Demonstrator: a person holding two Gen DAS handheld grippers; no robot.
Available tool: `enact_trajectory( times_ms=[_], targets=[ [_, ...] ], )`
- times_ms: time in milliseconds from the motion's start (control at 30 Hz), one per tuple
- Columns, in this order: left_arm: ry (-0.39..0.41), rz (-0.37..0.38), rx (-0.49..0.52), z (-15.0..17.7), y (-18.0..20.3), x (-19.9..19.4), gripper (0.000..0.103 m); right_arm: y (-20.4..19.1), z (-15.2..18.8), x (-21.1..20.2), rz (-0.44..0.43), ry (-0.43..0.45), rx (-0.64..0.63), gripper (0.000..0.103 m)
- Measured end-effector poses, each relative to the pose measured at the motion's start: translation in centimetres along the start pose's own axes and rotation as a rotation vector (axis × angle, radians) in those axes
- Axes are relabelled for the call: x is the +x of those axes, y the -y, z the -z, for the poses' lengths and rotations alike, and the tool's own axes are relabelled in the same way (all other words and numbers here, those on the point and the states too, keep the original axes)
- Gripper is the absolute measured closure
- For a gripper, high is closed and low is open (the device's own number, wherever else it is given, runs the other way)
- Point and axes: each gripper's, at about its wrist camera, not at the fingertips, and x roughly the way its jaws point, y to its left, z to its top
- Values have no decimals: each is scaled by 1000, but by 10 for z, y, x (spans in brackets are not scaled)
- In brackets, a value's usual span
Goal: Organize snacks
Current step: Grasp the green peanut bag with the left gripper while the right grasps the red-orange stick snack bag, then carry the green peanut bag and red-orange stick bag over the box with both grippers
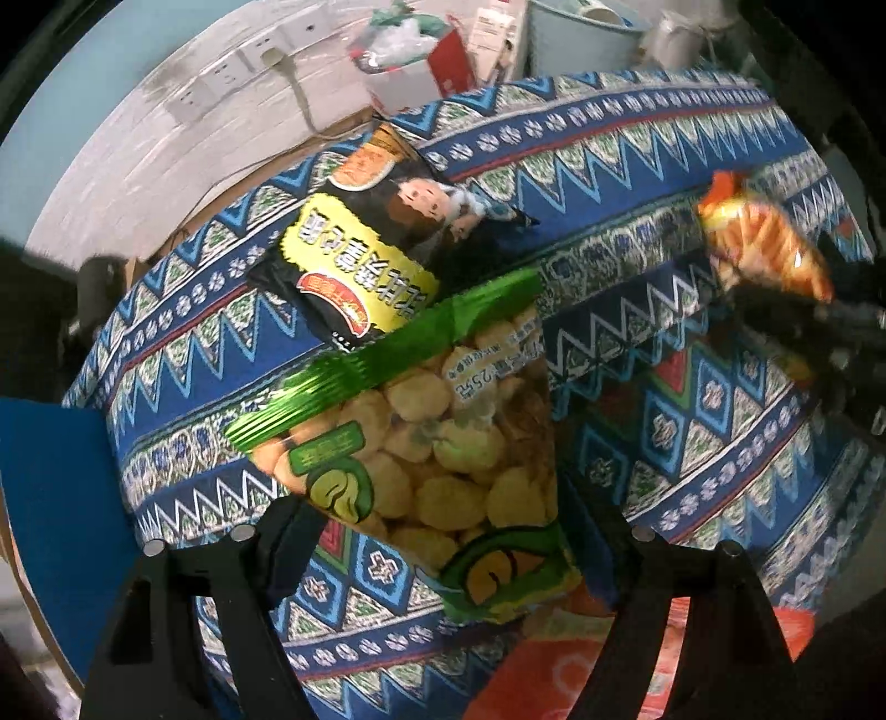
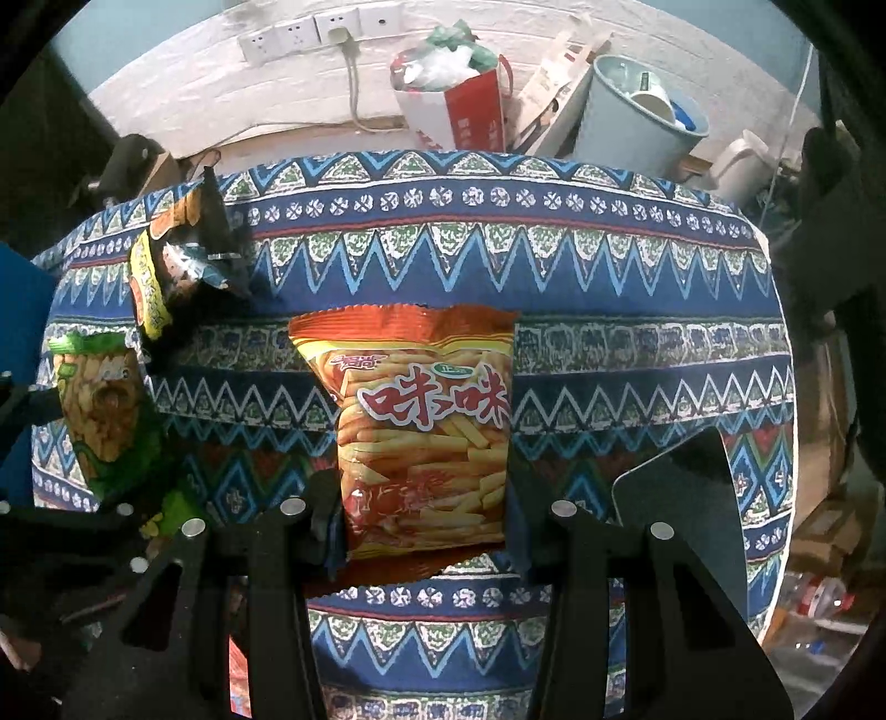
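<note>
A green bag of puffed snacks point(image 1: 443, 454) lies on the patterned tablecloth point(image 1: 692, 443). It sits between the fingers of my left gripper point(image 1: 443, 531), which stands open around it; the left fingertip point(image 1: 288, 526) is at the bag's edge. The bag's top seal overlaps a black and yellow snack bag point(image 1: 360, 260) behind it. My right gripper point(image 2: 423, 509) is shut on an orange bag of fry-shaped snacks point(image 2: 426, 421), pads pressing its two sides. In the left wrist view that orange bag point(image 1: 769, 243) hangs at the far right. The right wrist view shows the green bag point(image 2: 105, 421) and black bag point(image 2: 166, 266) at the left.
A dark flat panel point(image 2: 675, 498) lies on the cloth to the right. Something orange-red point(image 1: 554, 664) shows under the near edge. A blue board point(image 1: 55, 498) stands at the left. Behind the table are a red paper bag point(image 2: 459, 105), a pale bin point(image 2: 637, 122) and wall sockets point(image 2: 310, 30).
</note>
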Motion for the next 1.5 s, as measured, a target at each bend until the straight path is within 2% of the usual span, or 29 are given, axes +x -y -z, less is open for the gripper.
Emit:
enact_trajectory(
  times_ms=[33, 133, 200, 267, 400, 600, 900, 1500],
  targets=[
    [5, -2, 13, 1, 0, 1, 30, 0, 2, -1, -2, 0, 1, 60],
    [26, 40, 16, 6, -3, 0, 63, 1, 1, -1, -7, -1, 5, 60],
    [31, 52, 20, 12, -6, -2, 71, 1, 0, 0, -8, -1, 3, 60],
    [53, 23, 29, 15, -10, -7, 72, -1, -2, -1, -10, 4, -2, 60],
    [82, 20, 28, 19, -20, -18, 74, -9, -4, -5, -16, 18, -17, 60],
    [132, -31, 38, 30, -33, -42, 74, -22, -3, -14, -24, 37, -41, 60],
    [183, -72, -13, 45, -74, -56, 74, -46, -8, -32, -37, 71, -78, 60],
    [267, -103, -99, 84, -135, -103, 74, -136, -20, -69, -96, 139, -223, 60]
  ],
)
